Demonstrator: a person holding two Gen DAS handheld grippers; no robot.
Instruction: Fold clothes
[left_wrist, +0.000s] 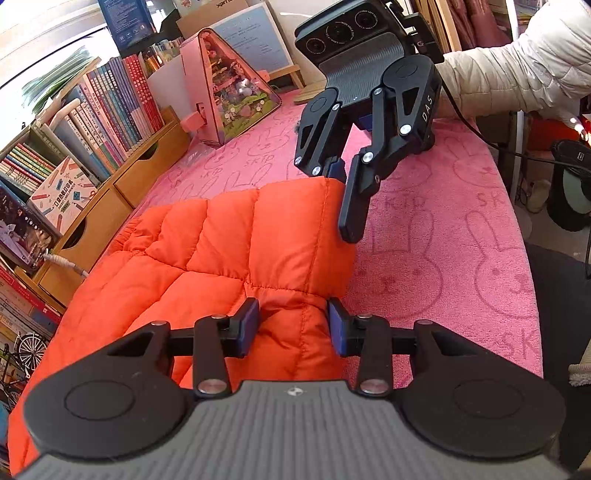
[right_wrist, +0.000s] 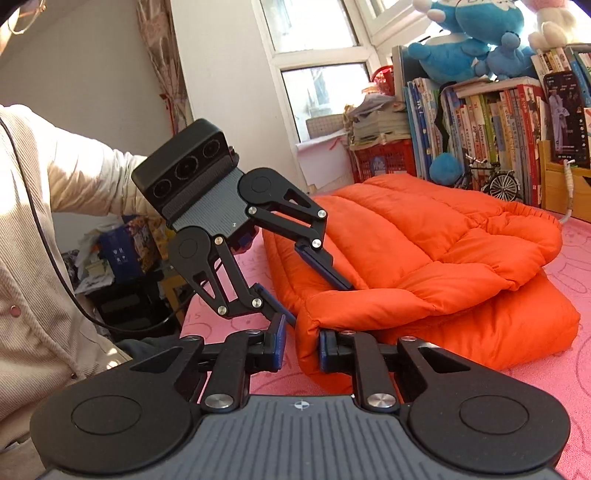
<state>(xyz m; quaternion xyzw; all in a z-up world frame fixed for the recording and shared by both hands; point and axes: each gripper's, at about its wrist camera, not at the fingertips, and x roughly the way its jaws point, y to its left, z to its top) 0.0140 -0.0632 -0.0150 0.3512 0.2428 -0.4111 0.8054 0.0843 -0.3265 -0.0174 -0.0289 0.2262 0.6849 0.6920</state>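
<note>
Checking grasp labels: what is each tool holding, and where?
Both hold the orange jacket: right tool pinches a corner of its upper layer; left tool appears clamped on the same edge.

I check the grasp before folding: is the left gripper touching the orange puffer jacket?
Touching. Right wrist view: one finger of the left gripper presses into the orange puffer jacket.

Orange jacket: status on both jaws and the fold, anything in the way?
Left gripper shut on jacket edge. Right gripper shut on its corner. Jacket partly folded on pink cover. Nothing in the way.
</note>
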